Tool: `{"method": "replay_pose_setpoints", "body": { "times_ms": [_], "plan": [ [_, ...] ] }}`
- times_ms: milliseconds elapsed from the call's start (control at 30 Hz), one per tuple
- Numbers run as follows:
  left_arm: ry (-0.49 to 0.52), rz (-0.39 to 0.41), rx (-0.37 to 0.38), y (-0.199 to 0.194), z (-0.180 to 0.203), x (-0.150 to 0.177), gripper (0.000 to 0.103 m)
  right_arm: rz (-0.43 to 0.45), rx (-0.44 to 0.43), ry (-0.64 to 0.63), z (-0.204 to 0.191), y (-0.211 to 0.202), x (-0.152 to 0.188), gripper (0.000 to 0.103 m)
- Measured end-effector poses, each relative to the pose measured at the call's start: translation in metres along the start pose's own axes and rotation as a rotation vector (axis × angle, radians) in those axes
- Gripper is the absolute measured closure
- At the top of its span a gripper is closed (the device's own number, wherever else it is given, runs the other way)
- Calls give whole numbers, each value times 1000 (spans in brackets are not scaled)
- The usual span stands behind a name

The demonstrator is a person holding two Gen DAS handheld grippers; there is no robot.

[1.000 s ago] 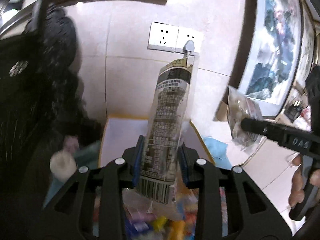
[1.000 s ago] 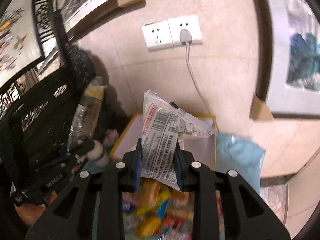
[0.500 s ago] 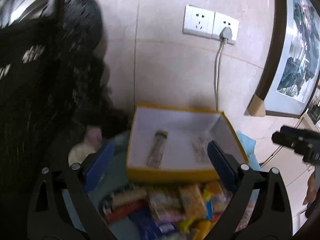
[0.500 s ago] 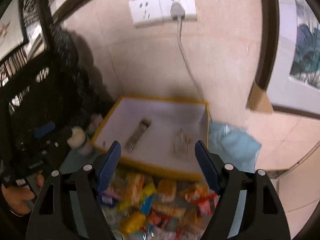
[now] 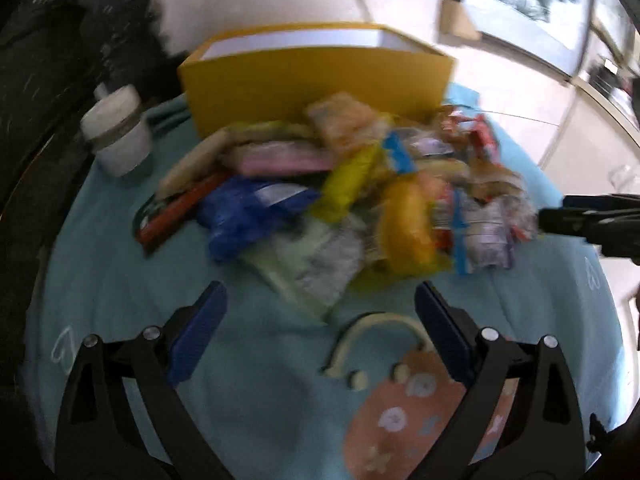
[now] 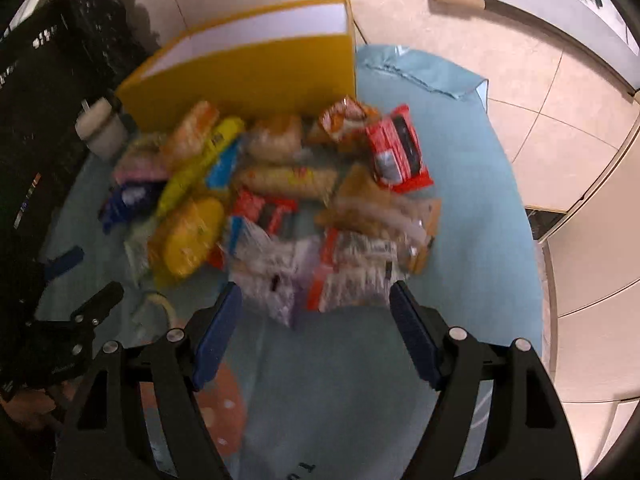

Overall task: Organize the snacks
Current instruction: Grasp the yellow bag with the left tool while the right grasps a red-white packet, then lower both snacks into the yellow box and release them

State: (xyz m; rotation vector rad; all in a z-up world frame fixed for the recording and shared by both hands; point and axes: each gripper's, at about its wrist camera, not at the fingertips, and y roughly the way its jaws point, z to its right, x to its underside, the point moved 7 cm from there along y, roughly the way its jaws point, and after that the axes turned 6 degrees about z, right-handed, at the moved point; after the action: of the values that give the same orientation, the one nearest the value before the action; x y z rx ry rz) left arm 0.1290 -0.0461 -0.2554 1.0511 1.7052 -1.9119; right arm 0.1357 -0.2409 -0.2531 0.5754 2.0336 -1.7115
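Observation:
A heap of wrapped snacks (image 5: 360, 196) lies on a light-blue cloth (image 5: 132, 280) in front of a yellow box (image 5: 316, 80) with a white inside. My left gripper (image 5: 320, 328) hangs open low over the cloth at the heap's near edge, its blue pads empty. In the right wrist view the same heap of snacks (image 6: 280, 208) and the yellow box (image 6: 248, 76) appear, with a red packet (image 6: 398, 156) at the right. My right gripper (image 6: 316, 324) is open and empty, its pads flanking the nearest pale packets without touching them. The left gripper (image 6: 76, 284) shows at the lower left there.
A small white lidded jar (image 5: 118, 136) stands left of the box. A peach flowered patch with a cream handle (image 5: 404, 396) is printed on the cloth near me. Dark black objects (image 6: 40, 80) rise at the left. Tiled floor (image 6: 540, 132) and a framed picture lie to the right.
Both grippers let go of their packets, a tall dark one and a white one, which landed in the yellow box. Both jaws opened wide and dropped toward the snack heap in front of the box.

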Motion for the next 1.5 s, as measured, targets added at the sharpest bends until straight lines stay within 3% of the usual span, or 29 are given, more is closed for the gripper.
{"method": "replay_pose_setpoints", "body": {
  "times_ms": [233, 533, 567, 600, 667, 700, 733, 800, 967, 1267, 1500],
  "plan": [
    [53, 65, 78, 16, 37, -32, 7, 5, 33, 3, 9, 13, -7, 26],
    [52, 2, 62, 67, 45, -28, 8, -66, 84, 41, 32, 45, 0, 26],
    [63, -20, 56, 73, 46, -24, 12, -78, 93, 39, 33, 49, 2, 26],
    [67, -40, 61, 78, 45, -21, 31, -93, 96, 40, 34, 55, 4, 26],
    [70, -37, 62, 81, 42, -20, 42, -115, 94, 30, 31, 64, 7, 28],
    [49, -33, 90, 81, 41, -21, 49, -110, 109, -2, 28, 66, 7, 34],
    [44, -31, 110, 80, 42, -21, 60, -97, 112, -36, 24, 65, 6, 59],
    [53, -28, 164, 75, 45, -20, 62, -106, 82, -31, 20, 64, 6, 67],
    [14, -28, 231, 64, 38, -12, 63, -89, 62, -39, 16, 58, 4, 68],
    [-45, 48, 226, 24, 18, -21, 63, -2, 9, -18, 11, 18, -17, 68],
    [-80, 183, 200, -29, 0, -66, 63, 113, -68, -40, -18, -33, -53, 68]
  ]
}}
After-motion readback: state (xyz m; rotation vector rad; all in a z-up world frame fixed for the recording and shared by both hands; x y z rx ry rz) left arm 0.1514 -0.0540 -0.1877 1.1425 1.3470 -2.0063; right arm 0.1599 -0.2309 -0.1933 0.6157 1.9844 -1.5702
